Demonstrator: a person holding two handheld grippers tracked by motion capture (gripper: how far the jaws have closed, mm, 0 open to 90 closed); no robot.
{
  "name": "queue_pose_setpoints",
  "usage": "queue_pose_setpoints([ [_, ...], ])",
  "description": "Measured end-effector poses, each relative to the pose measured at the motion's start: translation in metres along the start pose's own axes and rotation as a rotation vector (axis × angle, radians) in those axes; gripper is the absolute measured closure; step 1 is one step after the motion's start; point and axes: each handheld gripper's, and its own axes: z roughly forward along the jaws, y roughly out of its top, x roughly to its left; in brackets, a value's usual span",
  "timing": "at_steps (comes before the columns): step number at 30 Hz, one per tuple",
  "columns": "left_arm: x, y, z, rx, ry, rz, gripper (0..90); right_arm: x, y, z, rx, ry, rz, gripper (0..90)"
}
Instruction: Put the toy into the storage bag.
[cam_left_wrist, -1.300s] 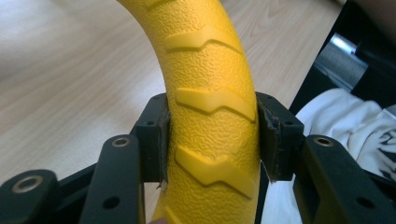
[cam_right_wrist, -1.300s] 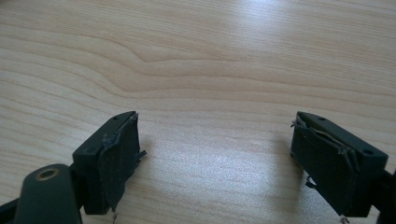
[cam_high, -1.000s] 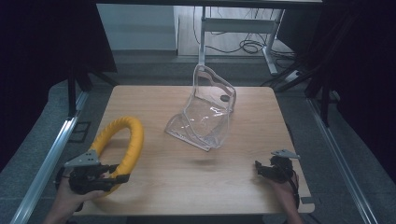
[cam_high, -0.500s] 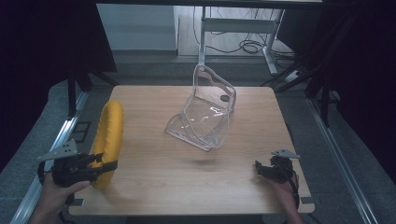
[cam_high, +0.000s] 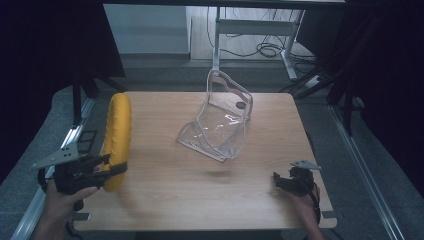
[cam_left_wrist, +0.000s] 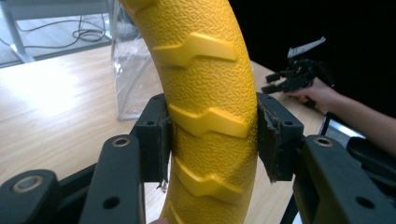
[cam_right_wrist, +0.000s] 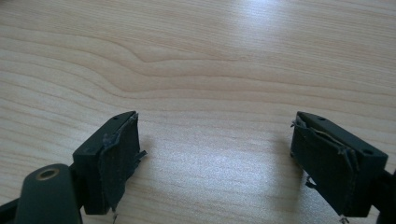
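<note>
**Yellow ring in your left grip, clear bag standing open**

The clear plastic bag (cam_high: 220, 122) sits near the middle of the wooden table (cam_high: 200, 200), its mouth gaping toward you and its back panel standing upright. Nothing can be made out inside it; a small dark round spot shows on its upright wall, and whether that is a snap or a mark cannot be told. No writing or brand can be read on the bag or anywhere else.

Your left gripper (cam_left_wrist: 212, 135) is clamped on the yellow ring (cam_left_wrist: 205, 93), both pads pressed against its pebbled sides, with raised zigzag ribs running across the face between them. In the high view the ring (cam_high: 117, 137) stands on edge at the table's left side, well apart from the bag, with your left gripper (cam_high: 107, 167) at its near end.

Your right gripper (cam_right_wrist: 215, 158) has its jaws spread wide with bare wood between them, holding nothing. In the high view it (cam_high: 295, 181) rests near the table's front right corner.

Beyond the far edge stand a metal frame leg (cam_high: 218, 35) and loose cables (cam_high: 265, 50) on the floor. Nothing lies between the ring and the bag.
</note>
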Motion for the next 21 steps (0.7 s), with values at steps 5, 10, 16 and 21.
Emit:
queue_pose_setpoints([
  [5, 0.001, 0.005, 0.005, -0.042, -0.026, -0.014, 51.4, 0.000, 0.000, 0.000, 0.001, 0.001, 0.001, 16.0],
  [10, 0.000, 0.012, 0.011, -0.074, -0.036, -0.013, 51.4, 0.000, 0.000, 0.000, 0.000, 0.001, 0.001, 16.0],
  [16, -0.002, 0.019, 0.021, -0.111, -0.056, -0.024, 51.3, 0.000, 0.000, 0.000, -0.001, 0.000, 0.002, 16.1],
  [21, -0.007, 0.028, 0.033, -0.138, -0.076, -0.023, 51.3, 0.000, 0.000, 0.000, -0.002, -0.002, 0.001, 16.1],
])
